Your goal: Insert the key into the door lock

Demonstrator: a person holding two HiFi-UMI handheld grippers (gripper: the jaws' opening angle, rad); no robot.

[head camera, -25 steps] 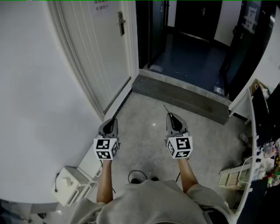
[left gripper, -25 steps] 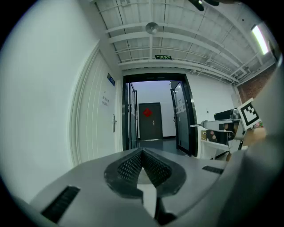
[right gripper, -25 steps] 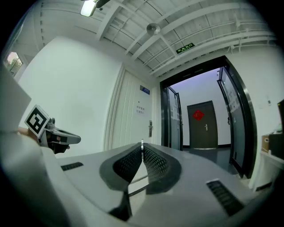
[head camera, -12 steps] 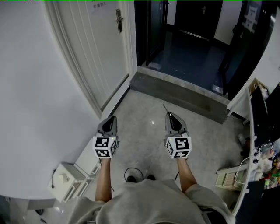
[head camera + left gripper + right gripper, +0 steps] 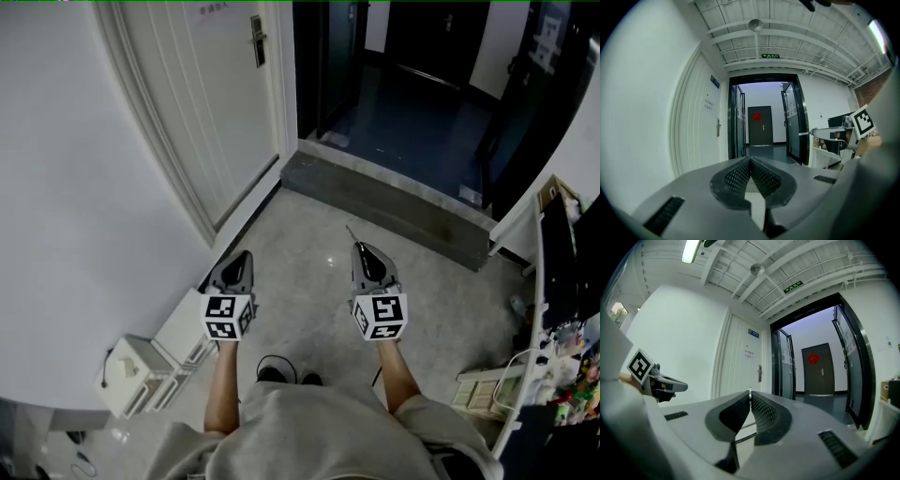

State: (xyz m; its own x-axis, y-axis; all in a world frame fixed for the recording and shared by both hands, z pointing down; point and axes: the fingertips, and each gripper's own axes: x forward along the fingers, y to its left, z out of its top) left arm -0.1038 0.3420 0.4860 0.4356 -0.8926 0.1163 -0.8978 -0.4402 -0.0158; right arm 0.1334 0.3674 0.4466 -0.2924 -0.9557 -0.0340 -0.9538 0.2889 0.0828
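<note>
Right gripper view: key [image 5: 750, 390] is clamped by right gripper [image 5: 750, 395]
Left gripper view: left gripper [image 5: 751, 158] is clenched, empty
Head view: lock [image 5: 256, 41] well apart

The left gripper [image 5: 750, 161], jaws together, points toward a white door [image 5: 696, 140] whose lock [image 5: 718, 127] sits beside an open doorway [image 5: 761, 117].

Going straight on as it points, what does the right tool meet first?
Likely the white door near its lock, though it may slip past into the doorway beside it; depth is unclear.
</note>
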